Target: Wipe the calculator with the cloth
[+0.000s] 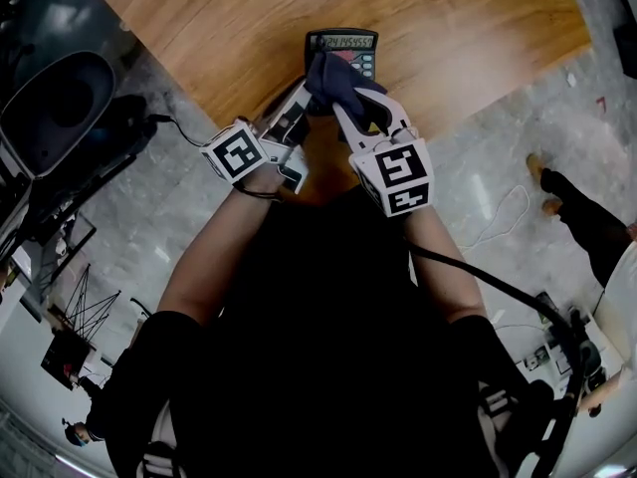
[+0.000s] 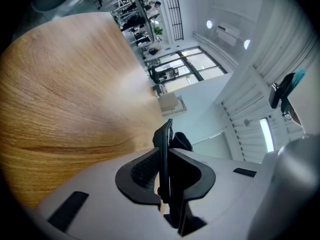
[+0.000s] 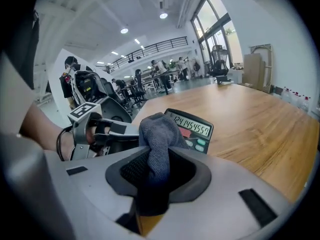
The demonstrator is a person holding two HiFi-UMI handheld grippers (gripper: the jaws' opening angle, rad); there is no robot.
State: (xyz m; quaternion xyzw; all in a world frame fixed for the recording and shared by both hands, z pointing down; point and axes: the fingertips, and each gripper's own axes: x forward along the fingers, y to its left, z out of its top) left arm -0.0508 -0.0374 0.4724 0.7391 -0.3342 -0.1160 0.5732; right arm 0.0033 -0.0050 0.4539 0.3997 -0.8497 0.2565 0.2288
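Note:
A dark calculator [image 1: 343, 46] with digits on its display is held up over the near edge of the wooden table [image 1: 229, 18]. My left gripper [image 1: 299, 103] is shut on its near end; in the left gripper view the calculator [image 2: 163, 154] stands edge-on between the jaws of this gripper [image 2: 165, 176]. My right gripper [image 1: 348, 103] is shut on a dark blue-grey cloth [image 1: 338, 76], which bunches over the calculator's lower half. In the right gripper view the cloth [image 3: 156, 144] rises from that gripper [image 3: 155, 171], in front of the calculator [image 3: 192, 129] and beside the left gripper [image 3: 95, 129].
The table's near edge runs diagonally just under the grippers. A black chair [image 1: 60, 98] stands on the grey floor at left. A white cable [image 1: 503, 217] and a person's shoes [image 1: 542, 182] are on the floor at right.

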